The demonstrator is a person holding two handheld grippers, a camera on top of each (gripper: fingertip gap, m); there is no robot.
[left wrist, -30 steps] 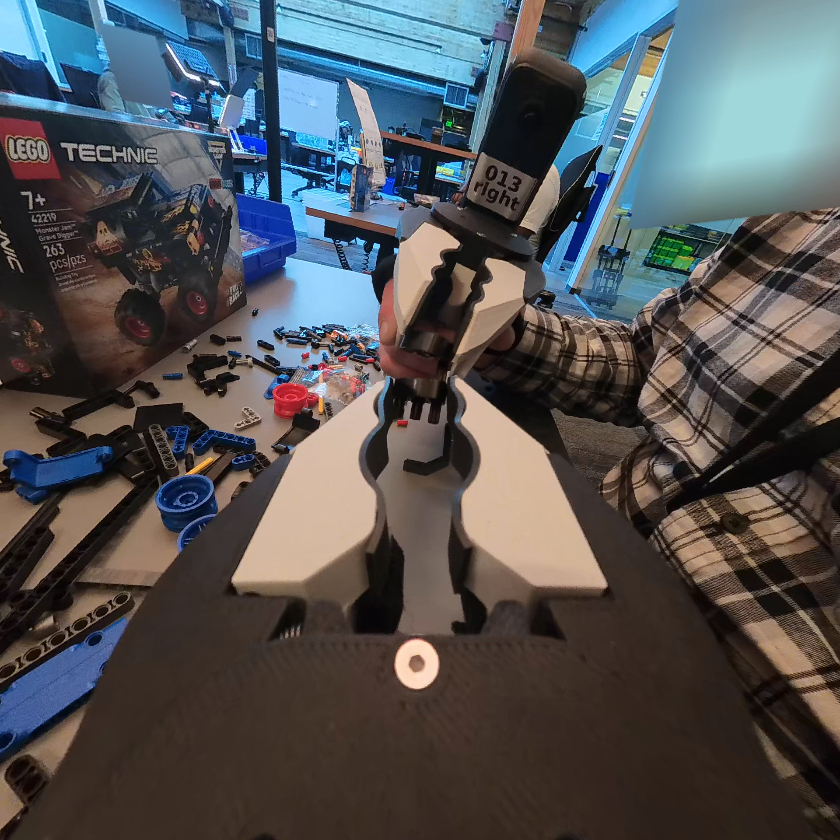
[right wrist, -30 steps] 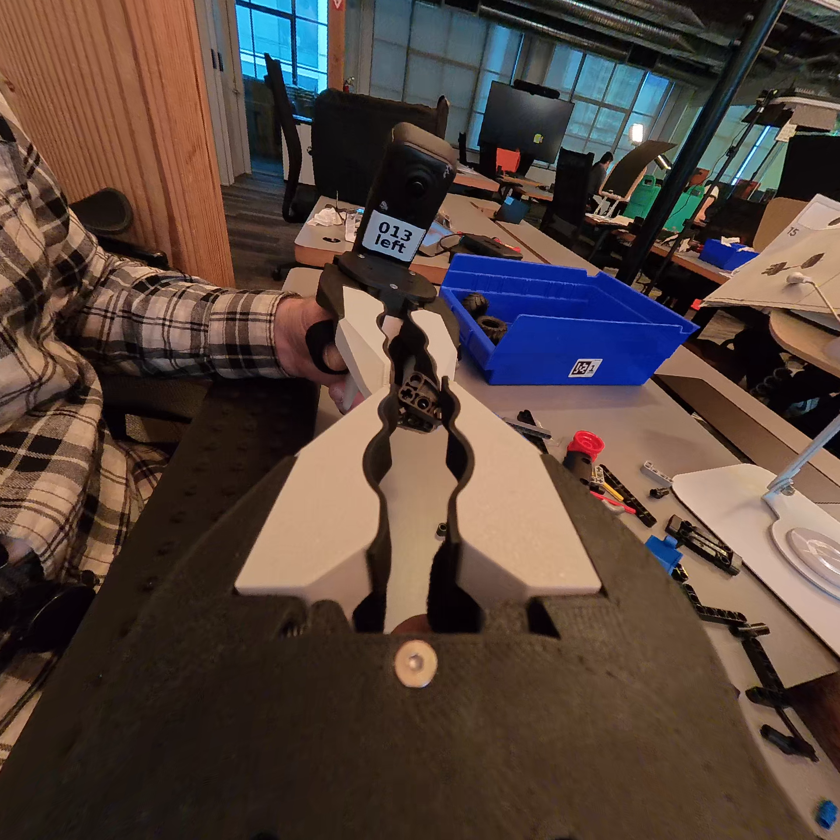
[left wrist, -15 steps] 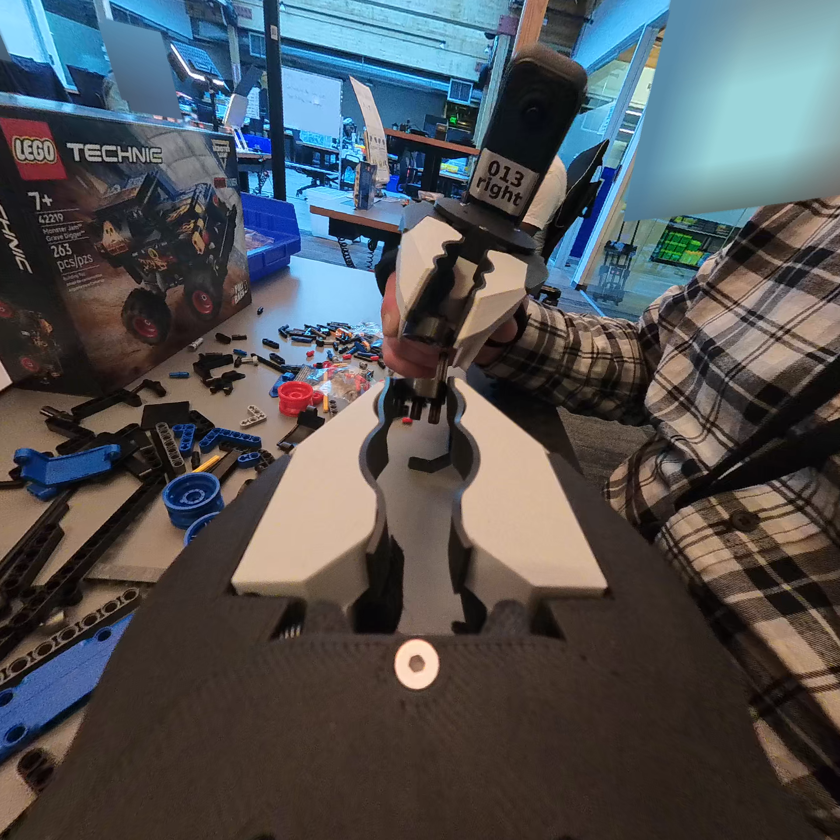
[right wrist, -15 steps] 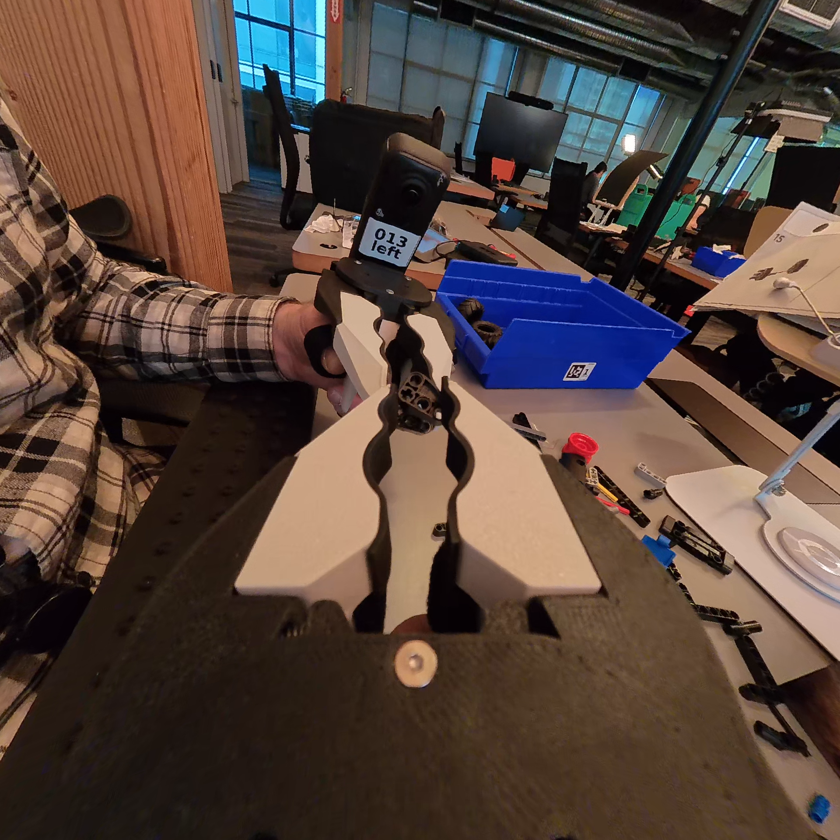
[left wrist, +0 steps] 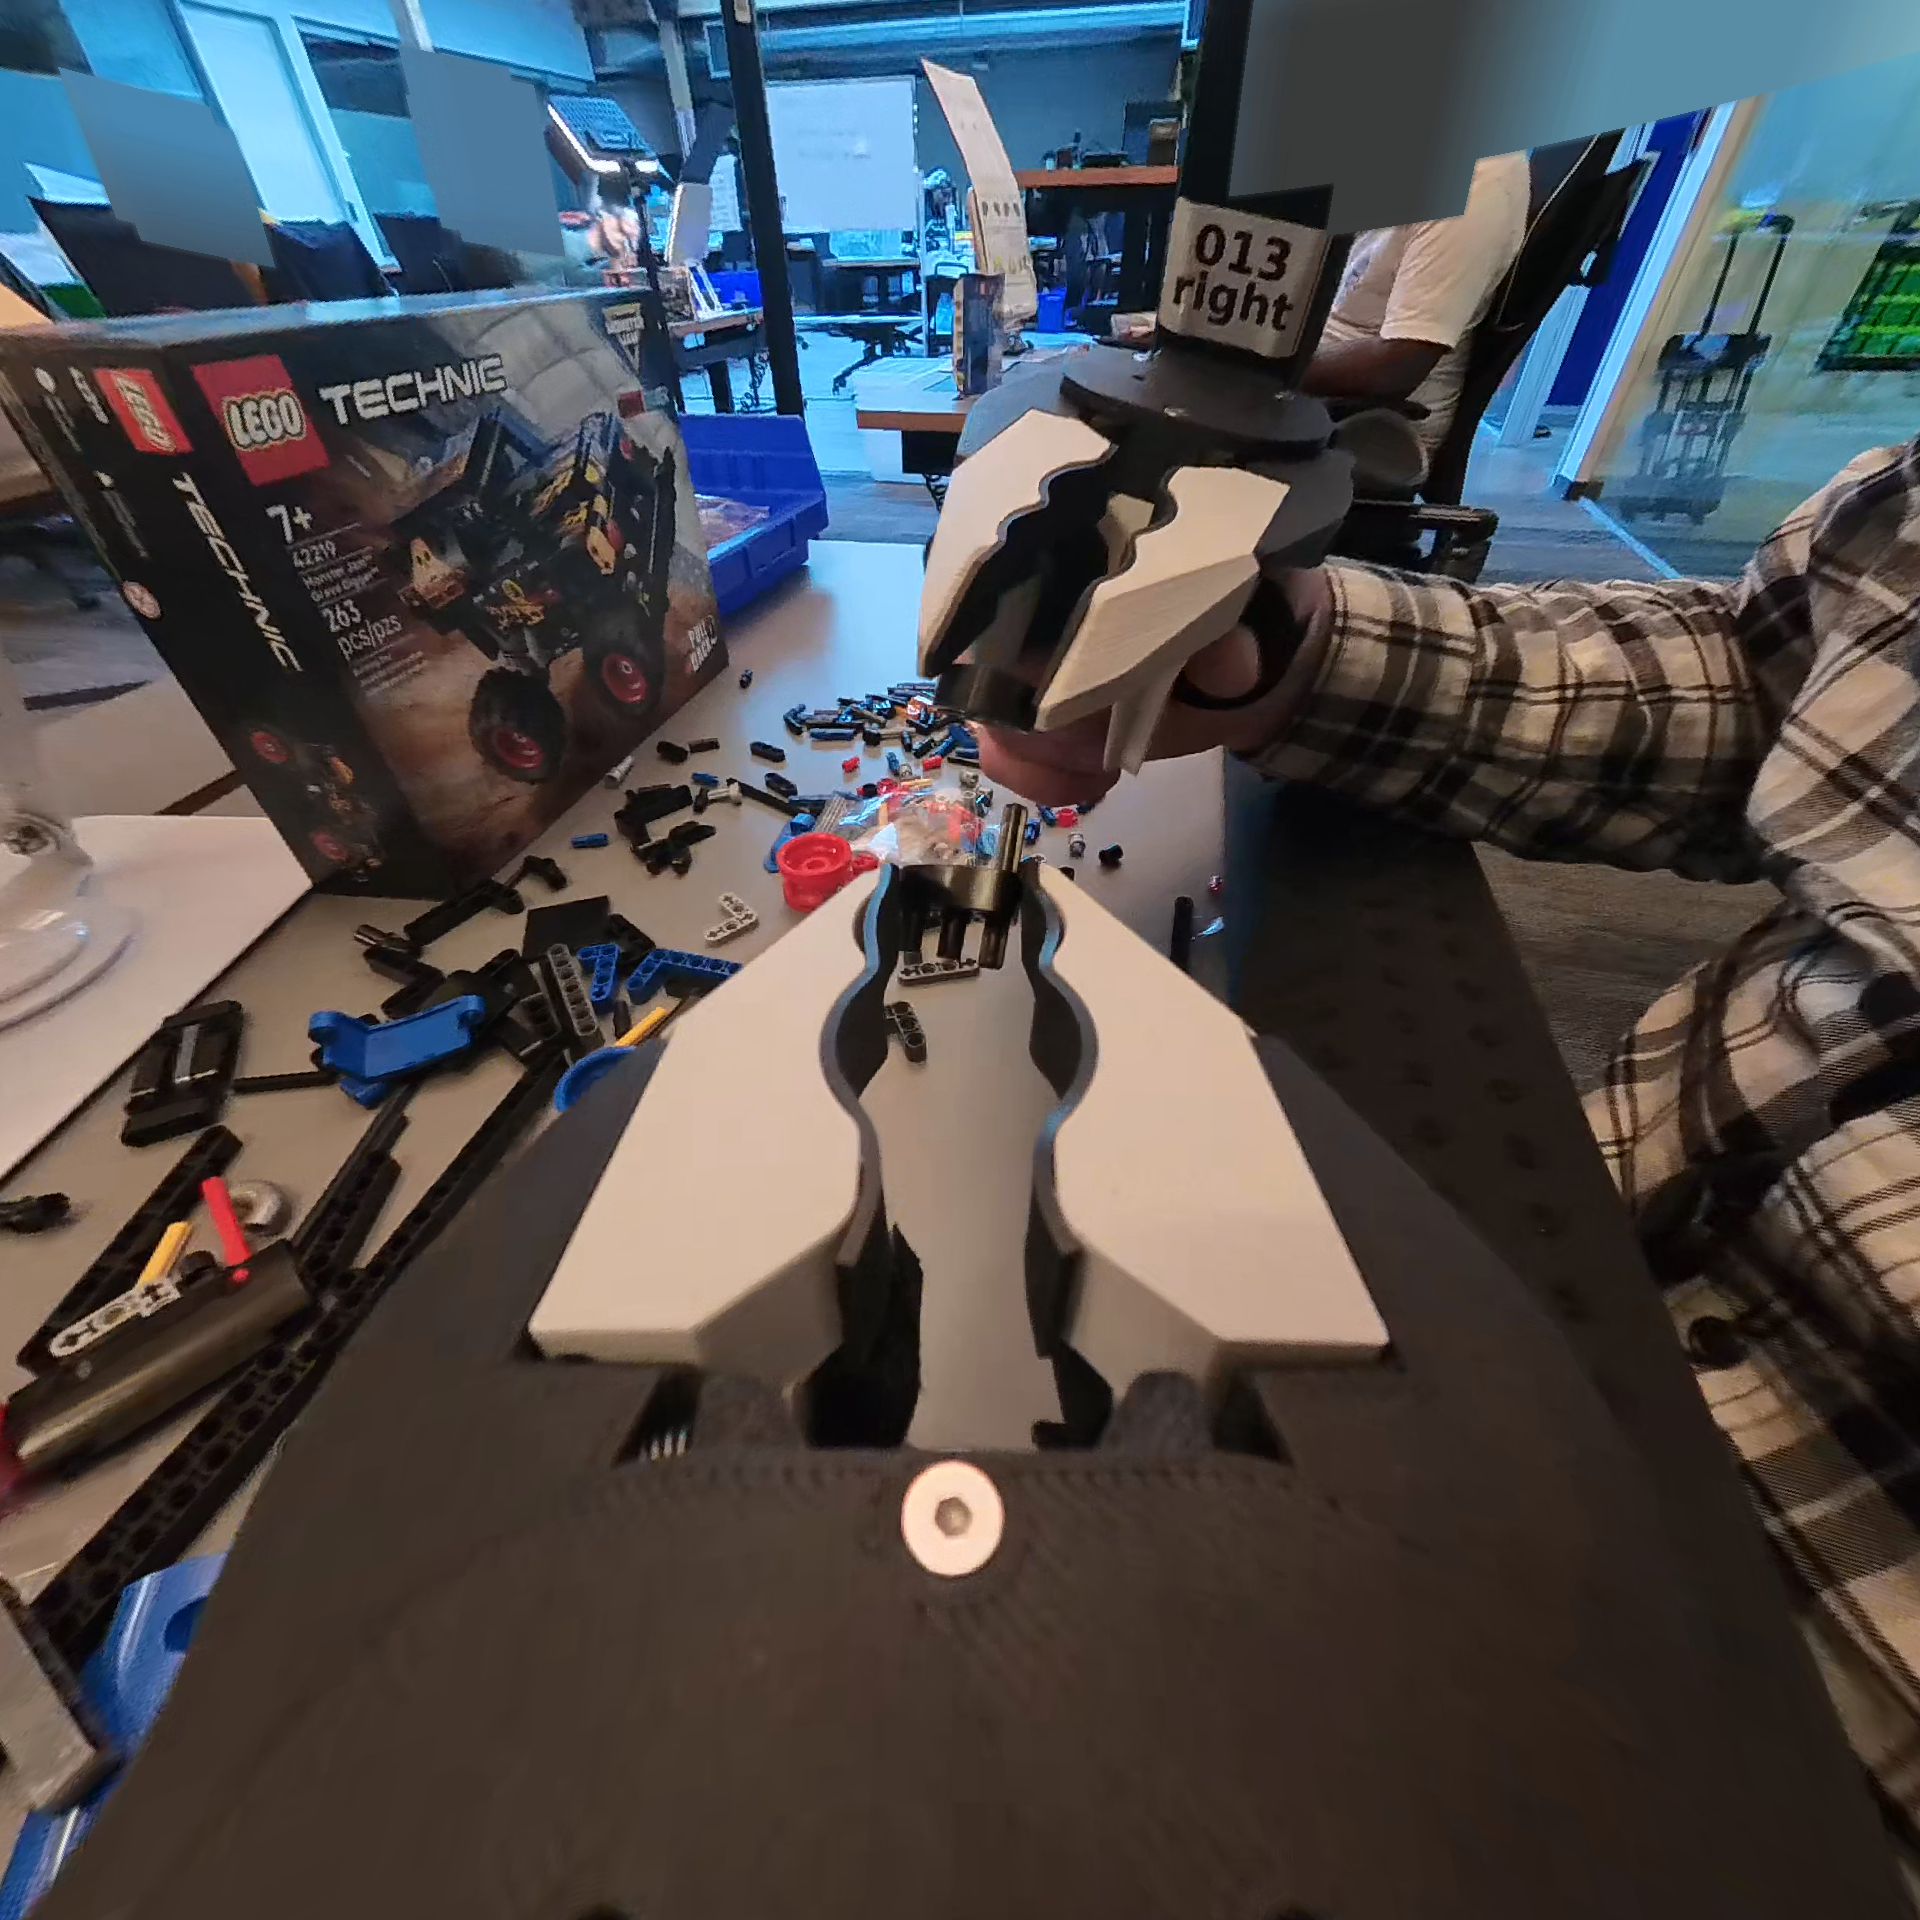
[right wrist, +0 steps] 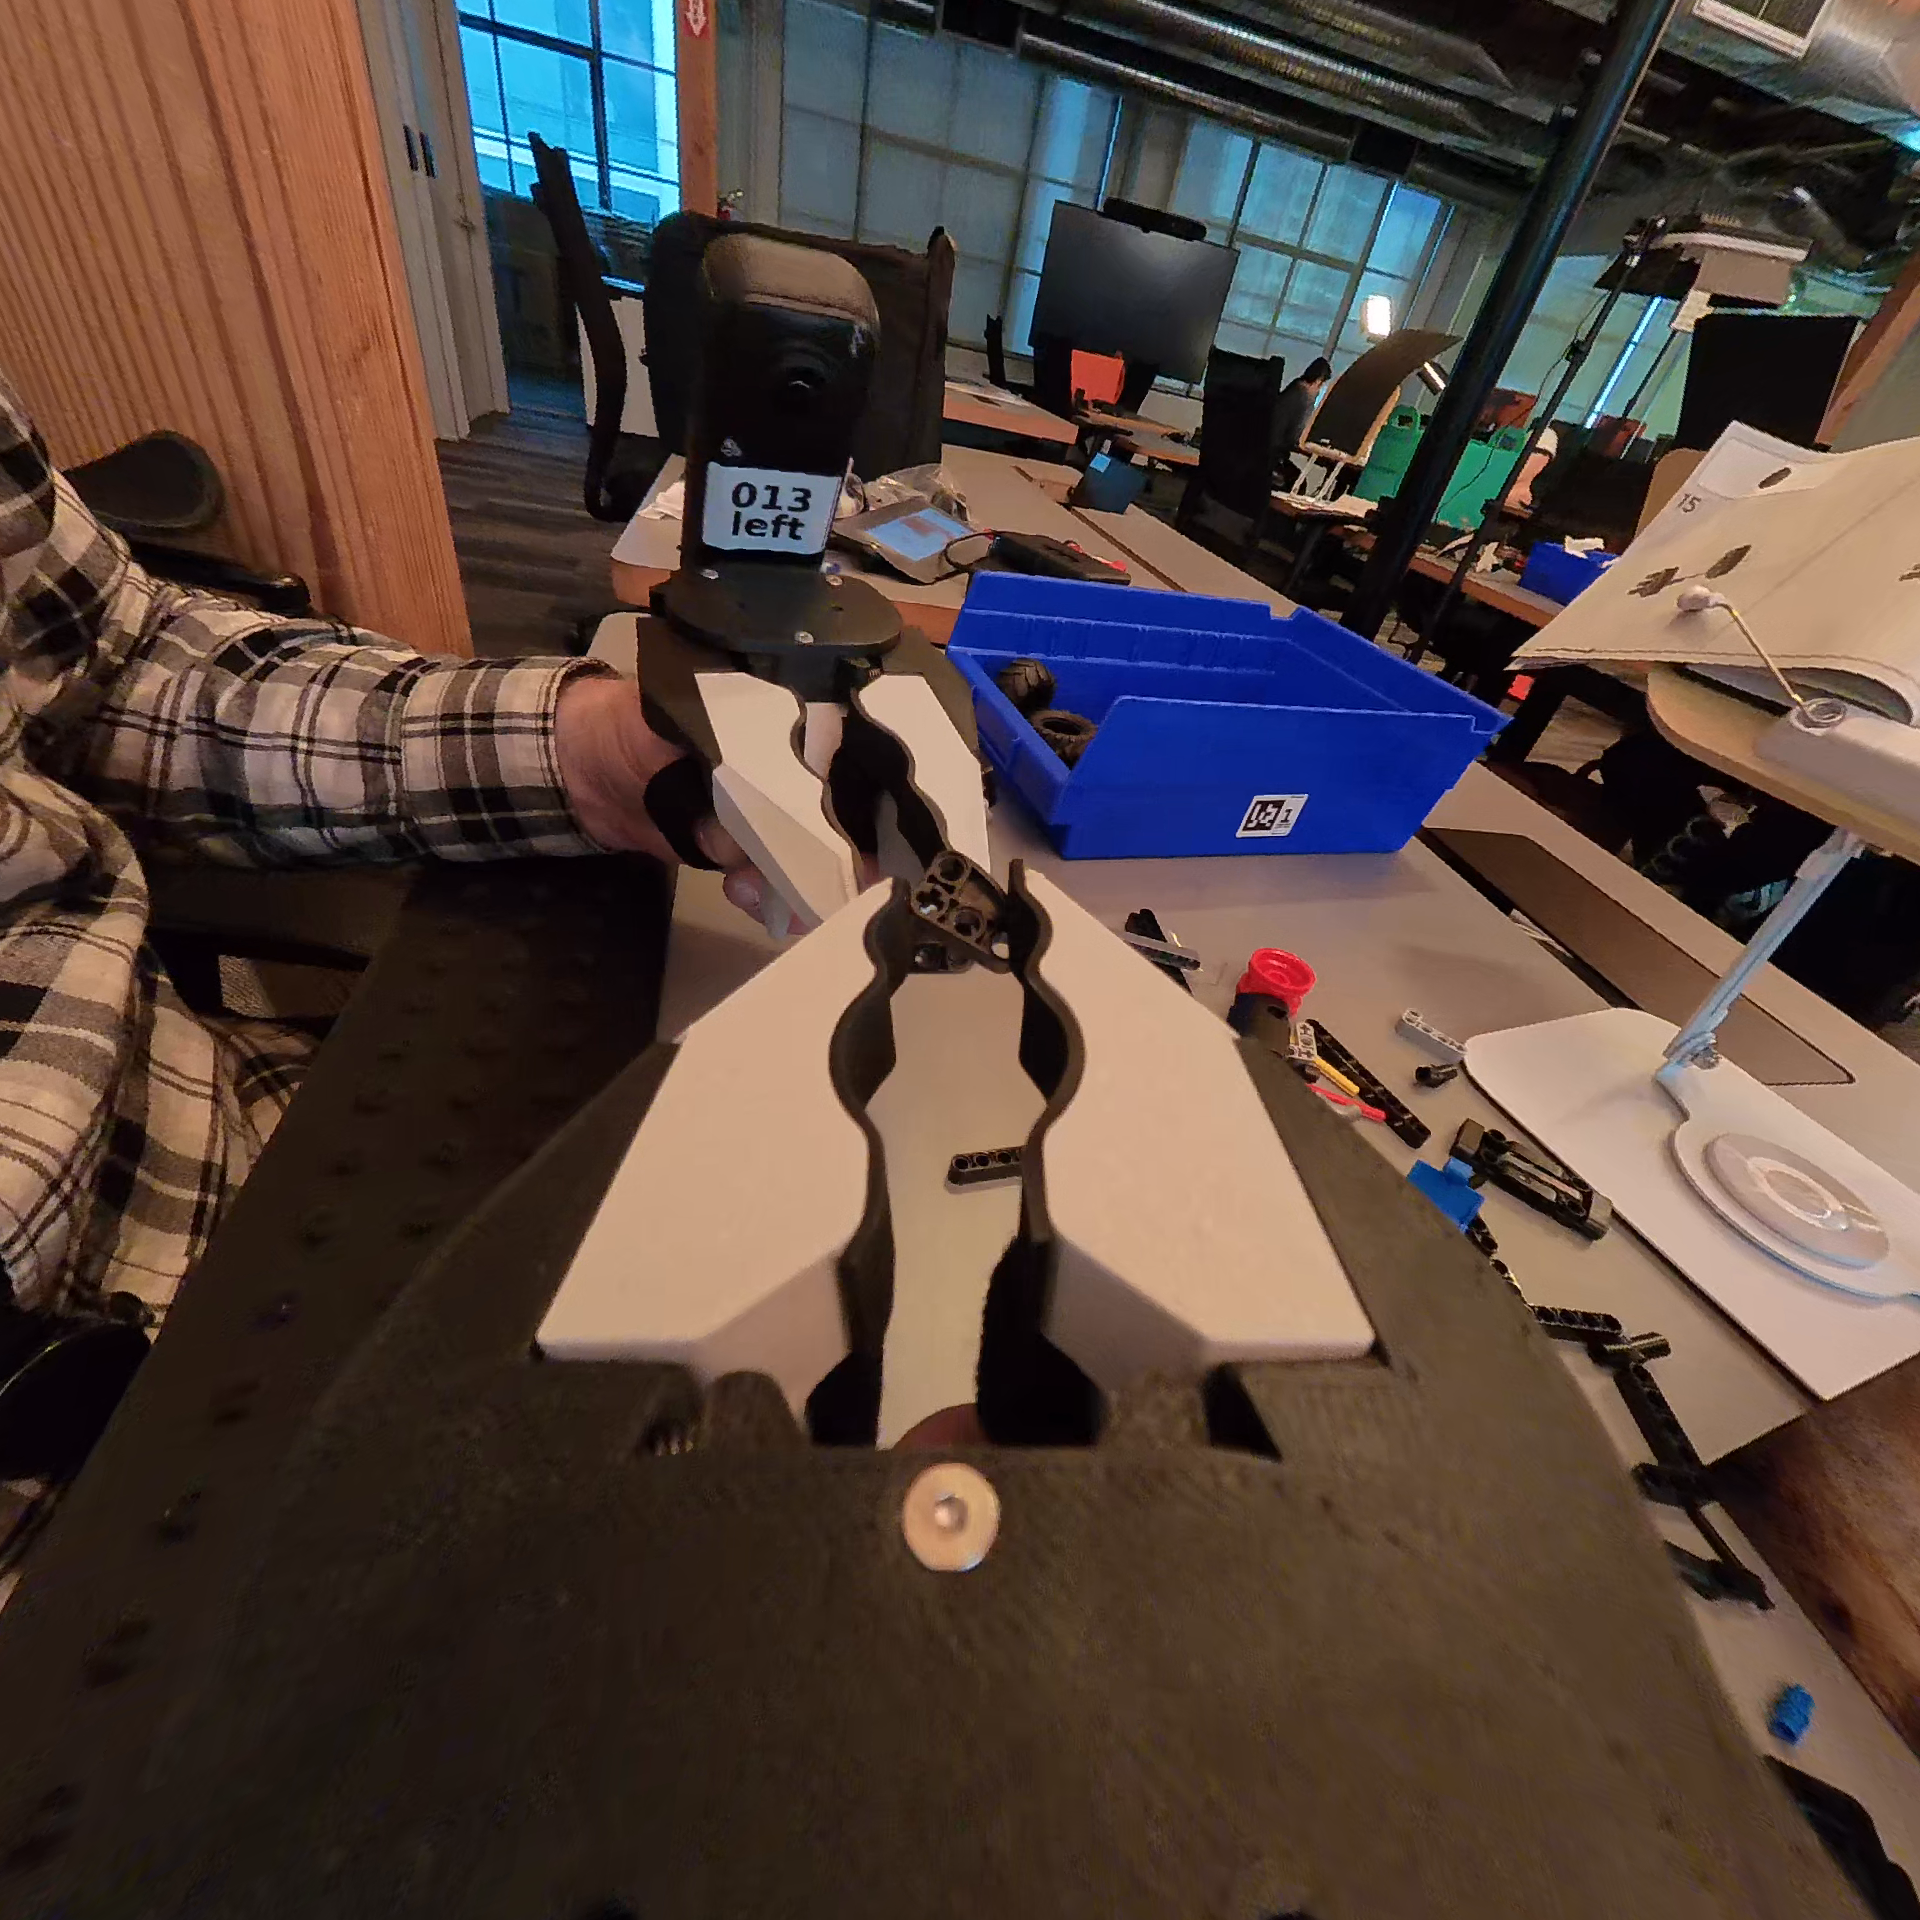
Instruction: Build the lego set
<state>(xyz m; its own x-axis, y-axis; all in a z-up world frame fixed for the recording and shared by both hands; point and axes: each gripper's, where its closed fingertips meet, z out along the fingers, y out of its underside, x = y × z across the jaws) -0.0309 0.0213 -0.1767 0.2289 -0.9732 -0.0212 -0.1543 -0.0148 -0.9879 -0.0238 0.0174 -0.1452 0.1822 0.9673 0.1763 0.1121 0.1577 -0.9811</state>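
Your left tongs [left wrist: 956,894] are closed on a small black lego assembly [left wrist: 961,909] with pegs pointing back toward the camera, held up off the table [left wrist: 1039,1081]. Your right tongs [right wrist: 961,914] are pinched on a black angled connector piece [right wrist: 954,902], right at the tips. In the left wrist view the right tongs sit higher and well apart from the assembly; whether the two pieces touch I cannot tell, since the tips overlap in the right wrist view. Loose parts lie scattered on the table beside the lego box [left wrist: 416,582], with a red wheel hub [left wrist: 814,868] just beyond your left tips and a blue bin [right wrist: 1195,727] farther back.
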